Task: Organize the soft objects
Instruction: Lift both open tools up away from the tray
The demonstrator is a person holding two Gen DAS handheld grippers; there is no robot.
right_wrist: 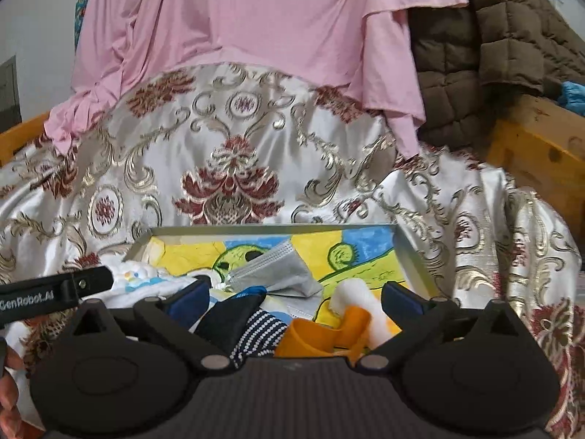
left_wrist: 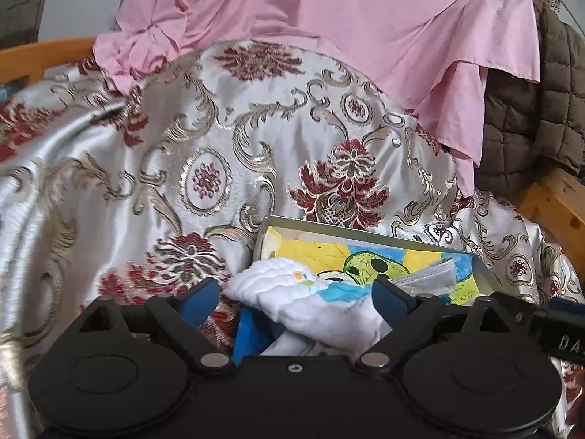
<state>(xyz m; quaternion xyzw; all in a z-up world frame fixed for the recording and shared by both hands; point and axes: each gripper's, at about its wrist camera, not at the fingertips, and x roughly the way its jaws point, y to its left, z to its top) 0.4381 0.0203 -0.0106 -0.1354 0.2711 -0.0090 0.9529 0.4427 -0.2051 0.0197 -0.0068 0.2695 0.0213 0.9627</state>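
A shallow grey box [left_wrist: 365,232] [right_wrist: 409,252] with a yellow, blue and green cartoon bottom lies on the patterned satin cover. In it lie a grey face mask [left_wrist: 427,274] [right_wrist: 278,274], a white quilted cloth [left_wrist: 303,300] [right_wrist: 139,274], a dark dotted sock [right_wrist: 256,325], an orange piece [right_wrist: 321,336] and a white roll [right_wrist: 365,303]. My left gripper [left_wrist: 296,296] is open, its jaws on either side of the white cloth at the box's left end. My right gripper [right_wrist: 296,300] is open above the sock and the orange piece.
The satin cover [left_wrist: 219,139] with red and gold flowers spreads over the bed. A pink garment [left_wrist: 329,11] [right_wrist: 256,18] and a brown quilted jacket [left_wrist: 530,109] [right_wrist: 475,44] hang behind. Wooden frame rails [right_wrist: 537,146] [left_wrist: 40,55] run at both sides.
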